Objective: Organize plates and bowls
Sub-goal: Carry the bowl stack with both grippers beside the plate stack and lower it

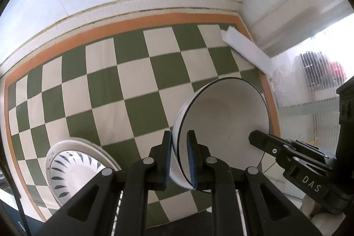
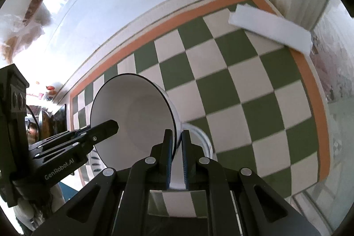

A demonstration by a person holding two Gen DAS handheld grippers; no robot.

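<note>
Fingers of both grippers pinch the white bowl (image 1: pixel 225 121) rim — left gripper (image 1: pixel 179 158) marked "GenRobot.AI", right gripper (image 2: pixel 176 160) "DAS" — over checkered cloth (image 1: pixel 110 85).

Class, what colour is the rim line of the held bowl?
Black, on the white bowl; clearest in the left wrist view.

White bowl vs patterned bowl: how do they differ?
The white bowl is plain with a thin dark rim; the patterned bowl has dark leaf-like dashes inside. The white bowl is pinched at its rim by the left gripper and right gripper, tilted; the patterned bowl sits ungripped on the checkered table. Both are round and mostly white.
</note>
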